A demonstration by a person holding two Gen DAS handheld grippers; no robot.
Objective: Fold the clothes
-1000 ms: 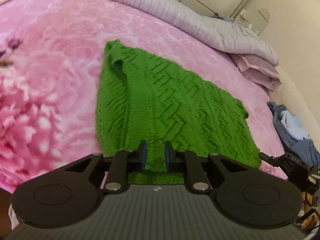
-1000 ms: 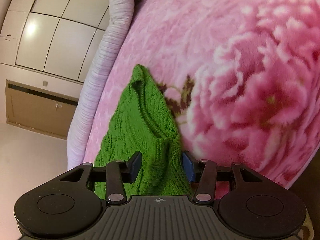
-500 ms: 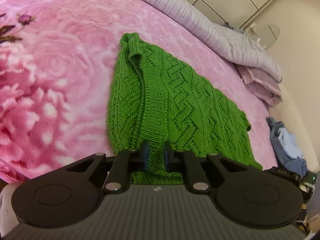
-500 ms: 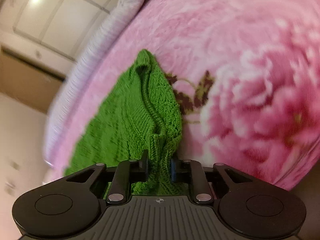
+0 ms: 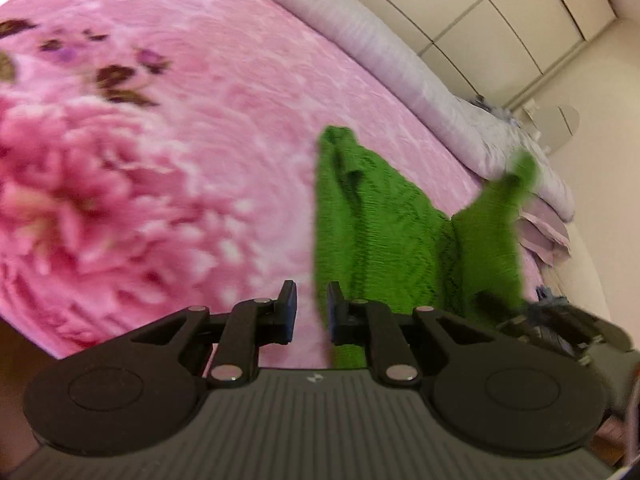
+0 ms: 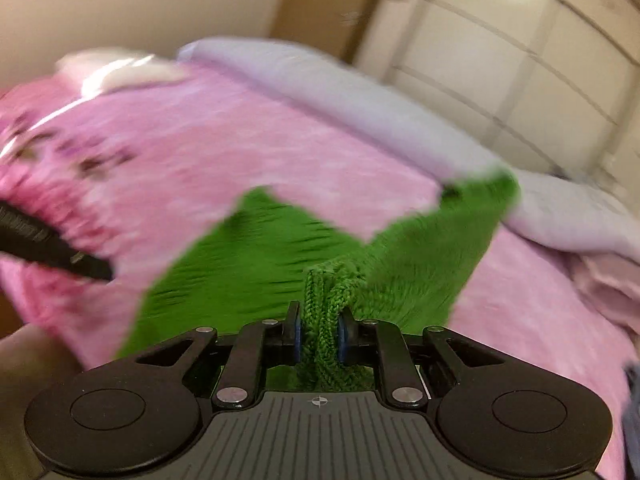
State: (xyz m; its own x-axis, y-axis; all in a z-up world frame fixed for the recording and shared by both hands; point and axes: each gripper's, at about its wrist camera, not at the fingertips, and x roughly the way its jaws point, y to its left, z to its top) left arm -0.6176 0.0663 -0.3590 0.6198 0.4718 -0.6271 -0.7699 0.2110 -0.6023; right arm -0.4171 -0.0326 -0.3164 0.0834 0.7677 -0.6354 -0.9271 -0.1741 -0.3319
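Our right gripper (image 6: 318,336) is clamped on a bunched fold of the green cable-knit sweater (image 6: 256,272). Its jaws have just been closing, and the knit now fills the narrow gap between the blue pads (image 6: 297,336), with ridges of yarn bulging out above them. From that pinch the sweater spreads away in two flaps, one to the left and one up to the right. The right flap is lifted and its tip shows against the rolled lilac quilt (image 6: 360,108).

Our left gripper (image 5: 311,312) has its black fingers (image 5: 288,308) only slightly apart and holds nothing. Through the slit we see the pink flower-patterned fleece blanket (image 5: 160,160). The sweater's near edge lies just beside the right-hand finger, and we cannot tell whether it touches. This gripper points downward at a slant, over the blanket.

Most of the sweater lies on the blanket, right of centre in the left view, with one corner raised towards the quilt. To its left the blanket is wide and bare. The quilt runs along the blanket's far edge, in front of cream wardrobe doors (image 5: 500,12). Both views are blurred.
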